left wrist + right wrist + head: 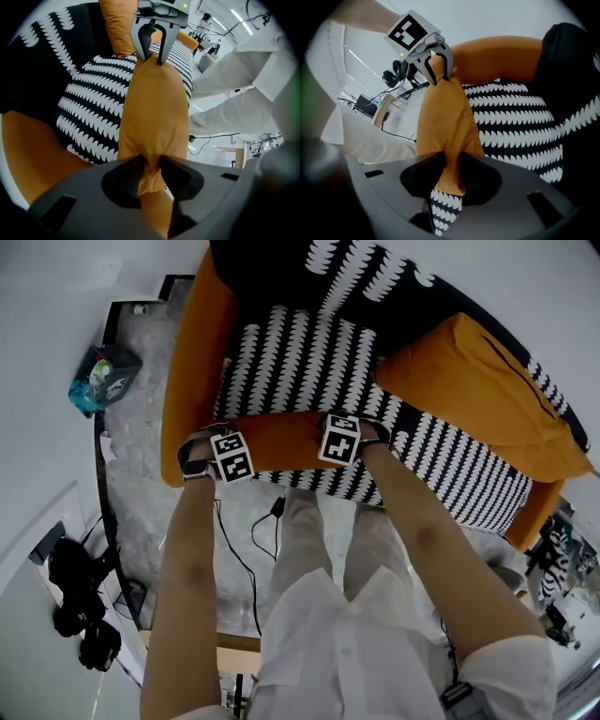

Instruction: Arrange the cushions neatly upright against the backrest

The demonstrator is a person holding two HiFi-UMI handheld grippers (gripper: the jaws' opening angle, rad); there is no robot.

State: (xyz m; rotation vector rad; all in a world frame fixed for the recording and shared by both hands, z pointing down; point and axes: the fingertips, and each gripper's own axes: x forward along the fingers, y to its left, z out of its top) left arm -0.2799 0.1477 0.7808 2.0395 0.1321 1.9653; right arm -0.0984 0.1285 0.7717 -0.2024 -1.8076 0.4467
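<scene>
A long orange cushion (281,439) lies along the front edge of the sofa's black-and-white seat (291,362). My left gripper (202,454) is shut on its left end and my right gripper (368,434) on its right end. The left gripper view shows the cushion (154,108) stretching from my left gripper (150,166), pinched on a fabric corner, to the right gripper (151,44). In the right gripper view, my right gripper (450,166) pinches the cushion (447,117), with the left gripper (440,70) at the far end. A second orange cushion (487,390) leans on the dark backrest (375,277) at right.
The sofa's orange armrest (192,362) stands left of the seat. A blue-green bag (101,379) lies on the floor beyond it. Black cables (253,531) run on the floor by the person's white trousers (300,531), and black gear (80,601) sits at lower left.
</scene>
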